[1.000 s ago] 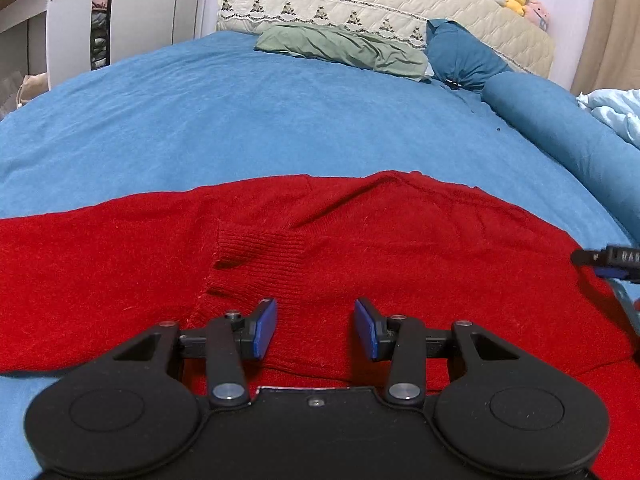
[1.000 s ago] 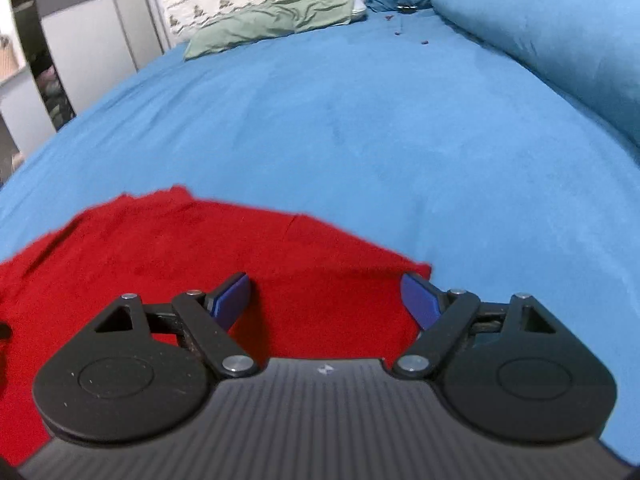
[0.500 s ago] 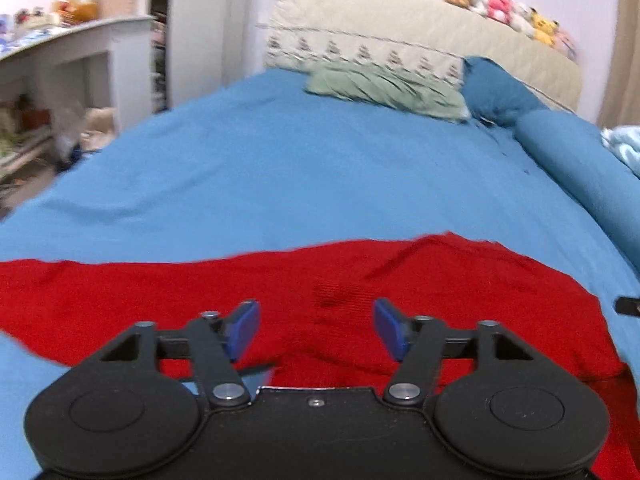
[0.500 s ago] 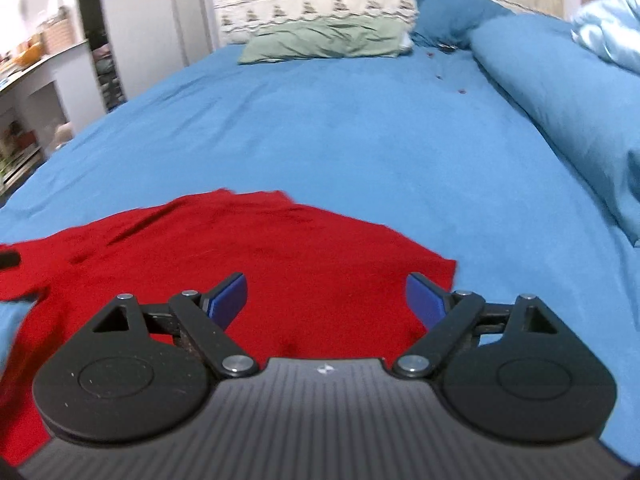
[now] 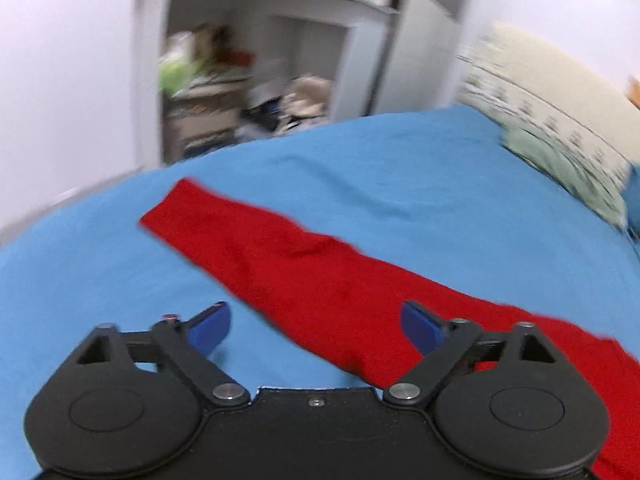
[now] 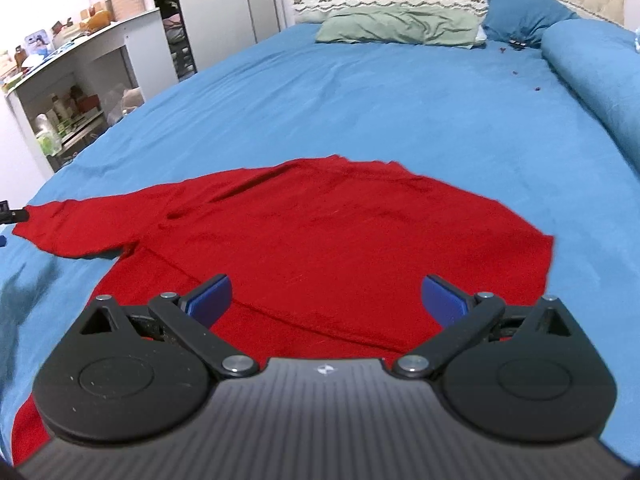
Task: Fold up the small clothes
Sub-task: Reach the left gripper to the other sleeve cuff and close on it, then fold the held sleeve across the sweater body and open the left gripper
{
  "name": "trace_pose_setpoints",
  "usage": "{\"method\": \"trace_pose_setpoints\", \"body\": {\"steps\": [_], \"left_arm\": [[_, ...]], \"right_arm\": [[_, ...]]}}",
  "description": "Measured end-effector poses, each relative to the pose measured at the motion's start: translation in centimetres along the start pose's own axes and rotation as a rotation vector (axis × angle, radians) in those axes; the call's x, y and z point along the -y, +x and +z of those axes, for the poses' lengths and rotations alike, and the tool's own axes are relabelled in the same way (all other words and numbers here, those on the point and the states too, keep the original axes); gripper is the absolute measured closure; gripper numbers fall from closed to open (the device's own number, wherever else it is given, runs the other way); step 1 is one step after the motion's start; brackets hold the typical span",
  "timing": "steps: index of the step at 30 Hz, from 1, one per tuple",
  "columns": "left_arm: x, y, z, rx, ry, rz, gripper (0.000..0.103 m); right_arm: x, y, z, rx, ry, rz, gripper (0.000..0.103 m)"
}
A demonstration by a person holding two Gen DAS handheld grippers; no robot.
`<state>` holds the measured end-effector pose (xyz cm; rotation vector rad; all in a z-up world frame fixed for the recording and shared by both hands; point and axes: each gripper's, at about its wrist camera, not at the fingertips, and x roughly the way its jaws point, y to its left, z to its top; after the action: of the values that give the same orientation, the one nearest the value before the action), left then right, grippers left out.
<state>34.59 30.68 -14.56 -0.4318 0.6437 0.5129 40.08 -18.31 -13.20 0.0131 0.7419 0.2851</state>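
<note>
Swung leftward since a second ago, the left gripper now faces one sleeve of the single red knitted sweater, spread flat on the blue bedsheet, sleeve stretching left toward white shelves. Both the left and right gripper gape wide, empty.

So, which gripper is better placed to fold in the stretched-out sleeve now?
Probably the left gripper: it is open with the red sleeve running between its fingers. The right gripper is open over the sweater body.
</note>
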Motion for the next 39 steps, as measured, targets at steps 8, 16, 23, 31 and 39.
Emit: {"method": "trace_pose_setpoints", "body": {"steps": [8,16,23,31,39], "left_arm": [[-4.3,5.4,1.1,-0.039,-0.184,0.026,0.049],[-4.8,7.6,3.0,-0.003,-0.265,0.067,0.093],[0.9,3.8,5.3,0.104,-0.078,0.037,0.094],[19.9,-5.1,3.1,0.26,0.311,-0.324,0.094],[36.0,-4.8,-11.6,0.061,0.591,-0.599,0.094]], "right_arm": [[-0.1,2.0,-1.0,-0.031,-0.005,0.008,0.0],[0.0,2.6,-1.5,-0.036,0.002,0.006,0.0],[0.5,2.4,-1.3,-0.027,0.027,-0.018,0.0],[2.2,-0.2,0.3,0.039,0.064,-0.11,0.0],[6.3,-3.5,-0.7,0.047,0.129,-0.283,0.0]]}}
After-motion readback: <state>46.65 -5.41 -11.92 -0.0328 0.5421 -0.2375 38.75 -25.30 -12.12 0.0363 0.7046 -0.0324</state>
